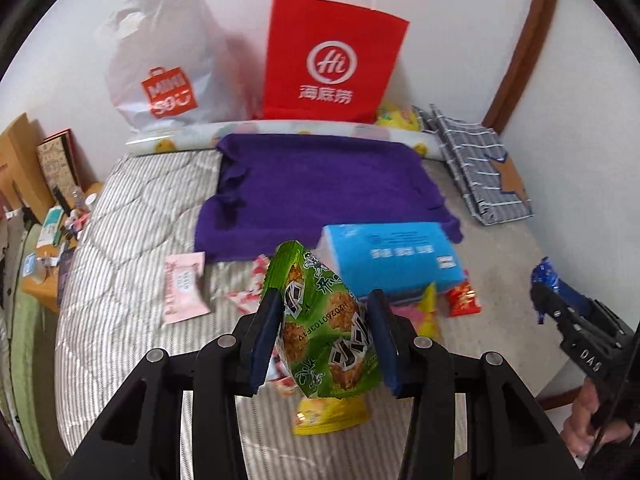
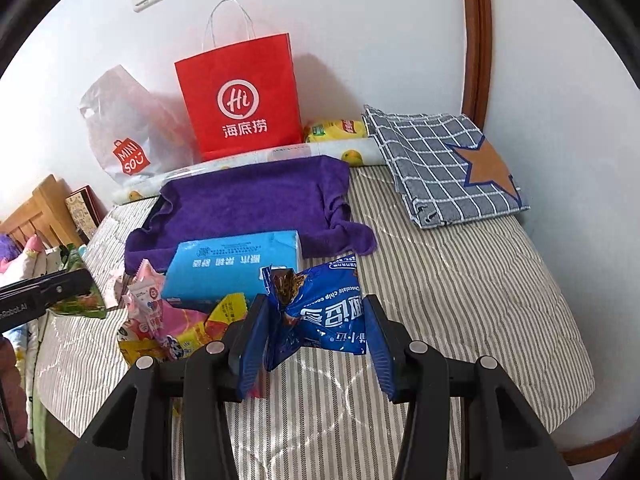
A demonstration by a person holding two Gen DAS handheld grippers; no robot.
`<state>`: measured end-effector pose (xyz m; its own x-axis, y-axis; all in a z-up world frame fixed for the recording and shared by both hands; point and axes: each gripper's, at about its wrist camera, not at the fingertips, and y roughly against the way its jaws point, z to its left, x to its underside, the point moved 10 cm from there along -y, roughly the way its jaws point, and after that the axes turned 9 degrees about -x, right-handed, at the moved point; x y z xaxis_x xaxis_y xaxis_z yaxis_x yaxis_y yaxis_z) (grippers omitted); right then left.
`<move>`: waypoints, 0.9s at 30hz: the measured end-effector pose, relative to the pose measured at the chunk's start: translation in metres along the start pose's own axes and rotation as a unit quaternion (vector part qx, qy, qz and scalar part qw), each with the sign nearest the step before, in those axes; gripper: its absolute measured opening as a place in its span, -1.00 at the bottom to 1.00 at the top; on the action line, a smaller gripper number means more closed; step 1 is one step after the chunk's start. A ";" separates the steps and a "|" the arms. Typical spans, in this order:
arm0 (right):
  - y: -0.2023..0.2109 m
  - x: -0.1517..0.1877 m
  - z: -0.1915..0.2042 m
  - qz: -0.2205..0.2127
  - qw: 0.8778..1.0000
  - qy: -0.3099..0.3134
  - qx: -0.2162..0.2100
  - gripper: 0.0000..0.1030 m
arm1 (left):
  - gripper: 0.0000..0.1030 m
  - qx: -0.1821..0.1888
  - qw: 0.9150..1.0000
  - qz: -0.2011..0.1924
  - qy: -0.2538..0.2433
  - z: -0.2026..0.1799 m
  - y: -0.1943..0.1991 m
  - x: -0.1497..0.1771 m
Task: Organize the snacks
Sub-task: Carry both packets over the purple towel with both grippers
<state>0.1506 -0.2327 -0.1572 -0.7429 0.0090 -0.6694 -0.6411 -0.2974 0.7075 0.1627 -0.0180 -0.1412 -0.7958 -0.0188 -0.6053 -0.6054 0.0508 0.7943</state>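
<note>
Above the near edge of the bed, left wrist view: left gripper has its jaws pinching a green cracker packet, lifted clear of the striped cover. Below and beyond it lie loose snacks: a yellow packet, a pink packet, a small red packet, all near a blue tissue box that sits at the near edge of a purple towel. Right gripper shows at the right edge of this view with a blue wrapper. Right wrist view: right gripper jaws pinch a blue cookie packet, also off the bed. A heap of pink and yellow packets is left beside the tissue box. A red paper bag and a white plastic bag stand at the far edge against the wall. Judgement: early to middle; two packets in hand, none seen placed, several yet to collect. Destination unclear.
</note>
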 end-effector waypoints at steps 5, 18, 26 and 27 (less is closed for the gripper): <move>-0.002 -0.014 0.006 -0.004 1.000 0.008 -0.006 -0.13 | -0.14 0.017 1.000 -0.002 -0.005 -0.017 0.000 -0.014; -0.032 -0.063 0.019 -0.011 1.000 0.020 -0.019 -0.13 | -0.15 0.035 0.999 -0.009 -0.008 -0.032 -0.016 -0.060; -0.056 -0.093 0.022 -0.018 0.999 0.023 -0.018 -0.13 | -0.31 0.044 0.999 -0.015 -0.020 -0.028 -0.032 -0.093; -0.058 -0.094 0.021 -0.018 0.999 0.024 -0.017 -0.13 | -0.33 0.044 0.999 -0.013 -0.023 -0.028 -0.037 -0.096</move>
<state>0.2538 -0.1960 -0.1303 -0.7090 -0.0255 -0.7048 -0.6597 -0.3292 0.6756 0.2610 -0.0459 -0.1107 -0.7769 0.0242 -0.6291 -0.6205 0.1393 0.7717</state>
